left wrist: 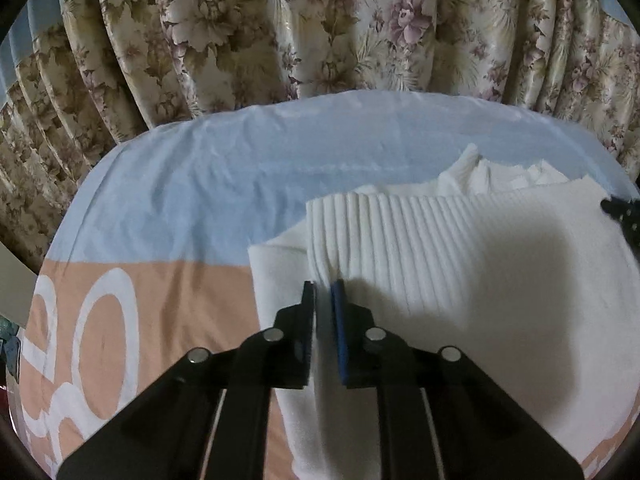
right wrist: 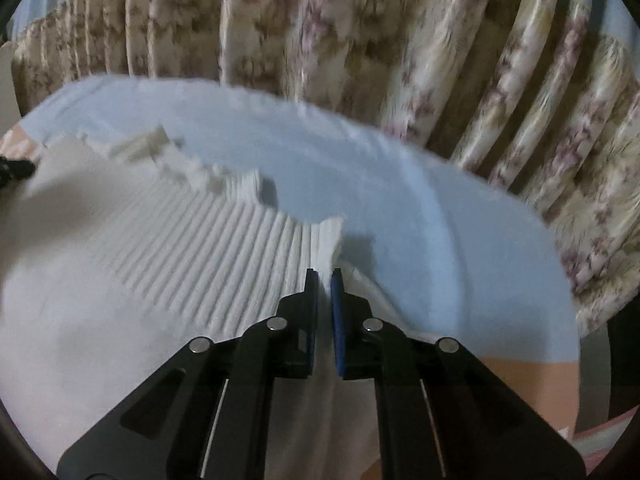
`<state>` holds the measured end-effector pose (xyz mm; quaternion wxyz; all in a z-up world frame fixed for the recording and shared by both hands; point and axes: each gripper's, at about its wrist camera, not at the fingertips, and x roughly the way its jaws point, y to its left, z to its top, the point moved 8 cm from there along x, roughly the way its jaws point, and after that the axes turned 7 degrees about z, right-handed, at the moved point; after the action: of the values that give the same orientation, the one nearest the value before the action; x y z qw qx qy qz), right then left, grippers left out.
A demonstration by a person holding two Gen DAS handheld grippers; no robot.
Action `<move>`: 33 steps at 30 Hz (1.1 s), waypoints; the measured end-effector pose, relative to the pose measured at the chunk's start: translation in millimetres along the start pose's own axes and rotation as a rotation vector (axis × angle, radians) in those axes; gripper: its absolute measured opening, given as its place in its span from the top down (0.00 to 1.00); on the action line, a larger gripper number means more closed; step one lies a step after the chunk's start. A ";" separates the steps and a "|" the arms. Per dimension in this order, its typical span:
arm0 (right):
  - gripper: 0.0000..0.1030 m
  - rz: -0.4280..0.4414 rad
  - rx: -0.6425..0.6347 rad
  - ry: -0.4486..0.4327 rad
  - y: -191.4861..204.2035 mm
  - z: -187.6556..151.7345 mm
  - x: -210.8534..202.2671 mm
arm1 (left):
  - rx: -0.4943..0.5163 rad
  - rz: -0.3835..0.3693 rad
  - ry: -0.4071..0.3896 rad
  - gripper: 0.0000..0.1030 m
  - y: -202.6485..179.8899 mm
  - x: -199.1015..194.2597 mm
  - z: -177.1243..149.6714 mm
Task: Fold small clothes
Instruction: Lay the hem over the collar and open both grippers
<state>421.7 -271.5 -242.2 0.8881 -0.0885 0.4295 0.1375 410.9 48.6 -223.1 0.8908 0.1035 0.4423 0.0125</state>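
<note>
fold barely begun: white ribbed garment (left wrist: 460, 264) lies mostly flat on bed sheet (left wrist: 180, 184); left tool (left wrist: 323, 286) and right tool (right wrist: 325, 274) each pinch a ribbed-band corner at 6 o'clock.

Place: a home bedroom is suggested.
Bedding: a blue and peach bed sheet (left wrist: 168, 208) is spread at 6 o'clock.
Backdrop: pleated floral curtains (left wrist: 280, 32) are hung at 12 o'clock.
</note>
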 end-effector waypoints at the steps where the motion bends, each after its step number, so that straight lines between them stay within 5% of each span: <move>1: 0.86 -0.006 0.010 0.006 -1.6 -1.2 -0.2 | 0.003 0.008 -0.002 0.70 2.0 -2.5 2.6; 5: 0.61 0.013 0.074 -0.025 -8.6 -0.1 -33.5 | 0.021 0.055 -0.064 0.39 13.2 -35.0 8.7; 9: 0.53 0.062 0.152 -0.067 -2.4 -22.5 -91.0 | 0.114 0.061 -0.101 0.31 -3.3 -76.3 -12.5; 15: 0.53 0.126 0.263 -0.017 21.3 -84.5 -126.3 | 0.186 0.003 -0.053 0.31 -40.8 -93.5 -72.9; 19: 0.55 0.157 0.301 0.007 37.8 -109.9 -128.3 | 0.134 -0.005 0.045 0.31 -41.0 -72.0 -96.3; 20: 0.61 0.161 0.304 0.014 40.1 -112.5 -126.4 | 0.116 -0.006 0.060 0.31 -38.9 -68.1 -100.0; 22: 0.92 0.145 0.310 0.009 43.3 -116.4 -125.9 | 0.092 -0.007 0.077 0.30 -37.0 -64.7 -104.1; 26: 0.93 0.106 0.340 -0.026 38.7 -124.7 -134.4 | 0.081 -0.005 0.087 0.30 -36.7 -65.5 -105.7; 31: 0.92 0.164 0.471 0.006 23.8 -150.4 -119.5 | 0.100 0.009 0.084 0.27 -37.4 -66.4 -107.4; 32: 0.90 0.159 0.473 0.013 23.3 -149.9 -120.8 | 0.102 0.011 0.084 0.27 -36.7 -67.3 -106.8; 33: 0.77 0.152 0.471 0.024 23.5 -147.1 -124.5 | 0.109 0.020 0.081 0.28 -36.0 -69.4 -106.1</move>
<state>231.7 -310.7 -235.6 0.8663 0.1520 0.4655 0.0990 282.3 23.9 -237.9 0.8650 0.1557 0.4770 0.0015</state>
